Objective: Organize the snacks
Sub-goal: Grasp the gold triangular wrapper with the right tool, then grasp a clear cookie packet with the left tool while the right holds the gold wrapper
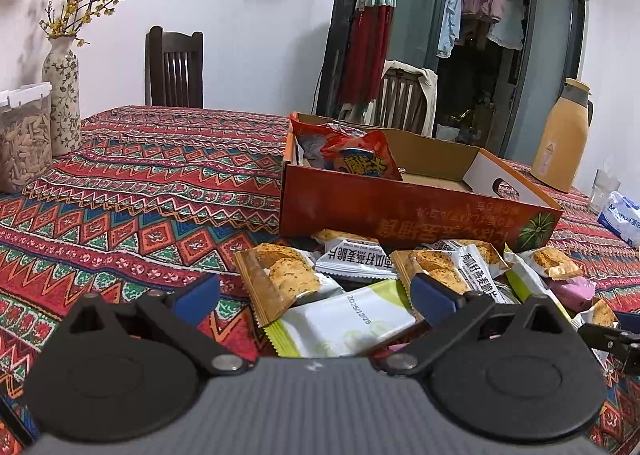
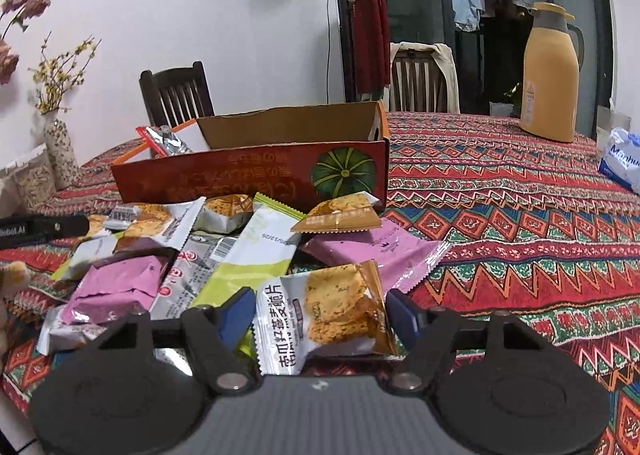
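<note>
A pile of small snack packets [image 2: 224,251] lies on the patterned tablecloth in front of an open orange cardboard box [image 2: 248,175] with a pumpkin picture. My right gripper [image 2: 320,317] has a white and orange oat cracker packet [image 2: 324,315] between its blue pads, which touch the packet's two side edges. My left gripper [image 1: 316,295] is open low over the near side of the pile, with a white and green packet [image 1: 344,321] lying under the gap. The box [image 1: 400,215] holds a red snack bag [image 1: 360,155] at its left end.
A flowered vase [image 1: 62,95] and a jar of seeds [image 1: 24,139] stand at the far left. A tan thermos jug [image 2: 550,79] and a blue-white tissue pack [image 2: 622,161] sit at the far right. Wooden chairs [image 1: 174,67] stand behind the table.
</note>
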{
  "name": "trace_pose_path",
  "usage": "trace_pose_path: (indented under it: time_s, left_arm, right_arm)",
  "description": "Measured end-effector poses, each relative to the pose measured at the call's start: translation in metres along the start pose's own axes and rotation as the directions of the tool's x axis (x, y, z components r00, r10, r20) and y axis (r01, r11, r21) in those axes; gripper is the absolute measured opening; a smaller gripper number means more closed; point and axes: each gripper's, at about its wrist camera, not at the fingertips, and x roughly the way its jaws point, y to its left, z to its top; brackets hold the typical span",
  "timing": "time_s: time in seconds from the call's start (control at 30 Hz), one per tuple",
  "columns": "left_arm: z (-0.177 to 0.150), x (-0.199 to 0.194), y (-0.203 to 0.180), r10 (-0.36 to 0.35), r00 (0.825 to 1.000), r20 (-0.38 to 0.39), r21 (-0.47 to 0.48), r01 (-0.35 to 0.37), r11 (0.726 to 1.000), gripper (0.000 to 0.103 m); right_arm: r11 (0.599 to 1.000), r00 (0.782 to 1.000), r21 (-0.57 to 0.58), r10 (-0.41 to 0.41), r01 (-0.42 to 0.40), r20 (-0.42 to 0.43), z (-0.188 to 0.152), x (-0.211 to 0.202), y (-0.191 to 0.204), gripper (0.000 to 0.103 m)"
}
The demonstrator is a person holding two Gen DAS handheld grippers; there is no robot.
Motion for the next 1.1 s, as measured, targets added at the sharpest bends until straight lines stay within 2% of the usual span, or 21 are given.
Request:
trace_pose_path:
  time_s: [0.13, 0.23, 0.3, 0.33, 0.63, 0.87, 1.1]
  left_arm:
    - [0.0, 0.0, 0.0, 0.0, 1.0, 0.0, -0.002, 0.0, 1.0, 0.103]
    - [0.0, 0.0, 0.0, 0.001, 1.0, 0.001, -0.005, -0.001, 1.0, 0.103]
    - [-0.001, -0.001, 0.0, 0.0, 1.0, 0.003, -0.008, 0.0, 1.0, 0.103]
    - [-0.001, -0.001, 0.0, -0.001, 1.0, 0.003, -0.008, 0.001, 1.0, 0.103]
    - [0.0, -0.001, -0.002, 0.032, 0.999, -0.002, -0.003, -0.032, 0.999, 0.103]
    - [0.01, 0.0, -0.005, 0.078, 0.996, -0.044, 0.047, -0.076, 0.996, 0.103]
    - [0.032, 0.017, -0.006, 0.157, 0.983, -0.095, 0.126, -0.144, 0.981, 0.103]
  right_arm:
    - [1.0, 1.0, 0.0, 0.001, -0.001, -0.007, 0.003, 0.001, -0.001, 0.063]
    - [1.0, 1.0, 0.017, 0.006, -0.006, 0.004, 0.001, -0.003, -0.004, 0.043]
    - [0.999, 1.0, 0.038, 0.015, -0.015, 0.001, -0.001, -0.004, -0.006, 0.021]
    - [0.999, 1.0, 0.045, 0.022, -0.022, -0.001, -0.003, -0.004, -0.007, 0.019]
    - [0.999, 0.994, 0.044, -0.003, -0.001, 0.109, 0.011, -0.018, -0.008, 0.019]
    - [0.998, 0.983, -0.01, -0.052, 0.055, 0.176, 0.032, -0.002, 0.0, 0.019]
    - [0.998, 0.986, 0.026, -0.053, 0.05, 0.16, 0.026, 0.019, -0.005, 0.019]
